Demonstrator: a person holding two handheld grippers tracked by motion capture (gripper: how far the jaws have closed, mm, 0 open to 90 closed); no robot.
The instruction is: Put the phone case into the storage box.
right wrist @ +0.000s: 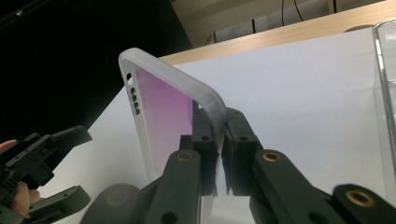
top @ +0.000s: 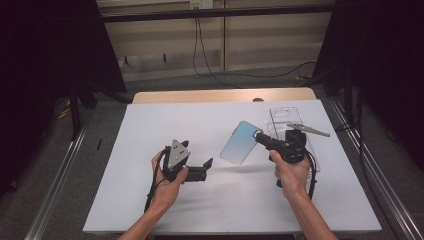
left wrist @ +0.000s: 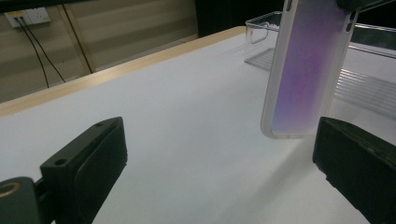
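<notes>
A phone case [top: 241,142] with a bluish-purple sheen and a frosted rim hangs tilted above the white table [top: 150,130], right of centre. My right gripper [top: 260,136] is shut on the case's upper right corner. In the right gripper view the jaws [right wrist: 222,126] pinch the rim of the case [right wrist: 163,107]. My left gripper [top: 205,169] stands open to the left of the case, low over the table, pointing toward it. Its jaws [left wrist: 219,140] are wide apart with nothing between them, and the case [left wrist: 308,70] hangs just ahead.
A clear plastic case [top: 290,125] lies on the table at the back right, behind my right hand, and appears again [left wrist: 373,70] past the held case. The table's wooden far edge [top: 225,95] borders a floor with cables. Dark stands flank both sides.
</notes>
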